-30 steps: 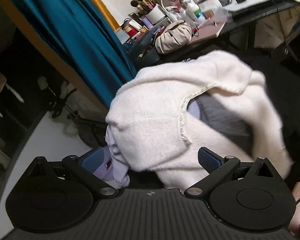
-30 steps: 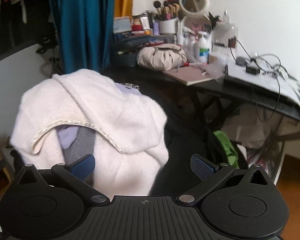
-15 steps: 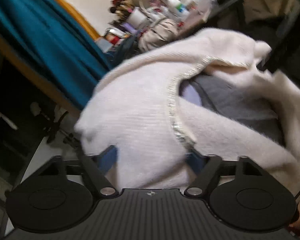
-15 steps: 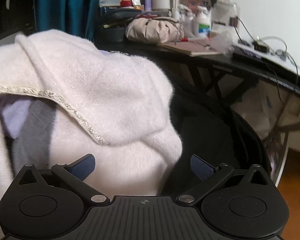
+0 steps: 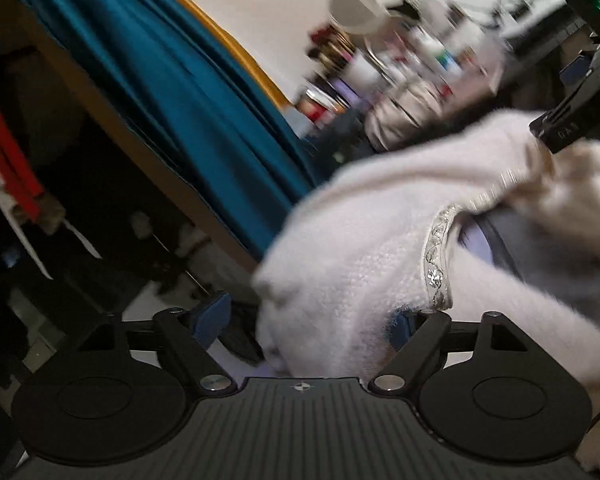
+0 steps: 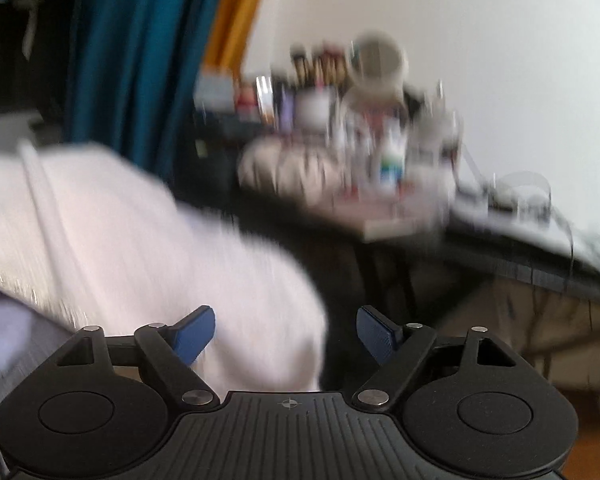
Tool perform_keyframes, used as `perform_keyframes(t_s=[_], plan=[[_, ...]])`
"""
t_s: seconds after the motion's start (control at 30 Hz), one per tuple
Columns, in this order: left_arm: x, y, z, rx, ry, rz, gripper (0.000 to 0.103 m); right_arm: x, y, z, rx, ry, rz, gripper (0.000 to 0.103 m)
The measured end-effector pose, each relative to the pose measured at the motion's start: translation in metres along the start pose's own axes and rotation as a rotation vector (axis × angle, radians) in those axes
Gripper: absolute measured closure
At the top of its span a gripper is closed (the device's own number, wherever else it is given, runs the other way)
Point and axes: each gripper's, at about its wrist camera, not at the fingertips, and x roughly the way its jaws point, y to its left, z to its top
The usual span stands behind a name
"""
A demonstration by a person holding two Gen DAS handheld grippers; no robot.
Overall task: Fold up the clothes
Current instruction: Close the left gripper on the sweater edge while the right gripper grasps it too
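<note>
A fluffy pale pink sweater (image 5: 360, 240) with a sequin neck trim (image 5: 436, 260) is bunched in a heap over dark furniture. Lilac and grey cloth (image 5: 500, 240) shows inside its neck opening. My left gripper (image 5: 306, 318) is open at the heap's lower left. The sweater's edge bulges between its pads, hides the right pad and leaves a gap to the left pad. In the blurred right wrist view, my right gripper (image 6: 286, 332) is open with the sweater (image 6: 140, 240) over its left pad. One of its fingers (image 5: 560, 132) touches the sweater's top edge.
A teal curtain (image 5: 160, 80) with an orange strip hangs behind the heap. A dark desk (image 6: 520, 256) crowded with bottles, brushes, a round mirror and cables stands beyond, with a beige bag (image 6: 292, 176) on it. Red clothing (image 5: 4, 152) hangs at far left.
Both cameras are swinging and blurred. Both grippers' fingers have narrowed. The right gripper has pulled back from the sweater's right side and now shows in the left wrist view at the sweater's top.
</note>
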Motion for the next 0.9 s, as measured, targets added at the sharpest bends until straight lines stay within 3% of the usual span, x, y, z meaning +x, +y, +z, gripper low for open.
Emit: perform_keyframes(t_s=[0.13, 0.33, 0.43, 0.5, 0.57, 0.77, 0.9], plan=[[0.012, -0.010, -0.002, 0.040, 0.026, 0.006, 0.009, 0.017, 0.010, -0.007, -0.150, 0.027, 0.005, 0.018], [0.012, 0.006, 0.005, -0.024, 0.014, -0.010, 0.004, 0.020, 0.012, -0.017, -0.135, 0.098, 0.026, 0.018], [0.012, 0.014, 0.009, -0.056, 0.007, -0.018, 0.020, 0.002, 0.006, -0.015, -0.098, 0.078, 0.020, 0.007], [0.012, 0.020, 0.011, -0.078, 0.003, -0.024, 0.039, -0.009, 0.005, -0.022, -0.106, 0.082, 0.000, 0.005], [0.013, 0.023, 0.014, -0.100, 0.002, -0.023, 0.045, -0.010, 0.005, -0.033, -0.109, 0.128, -0.016, 0.005], [0.019, 0.025, 0.026, -0.171, 0.018, 0.021, 0.043, 0.006, 0.007, -0.059, -0.092, 0.227, -0.050, 0.007], [0.026, 0.023, 0.025, -0.179, 0.032, 0.052, 0.032, 0.019, 0.017, -0.048, -0.120, 0.149, -0.059, 0.012]])
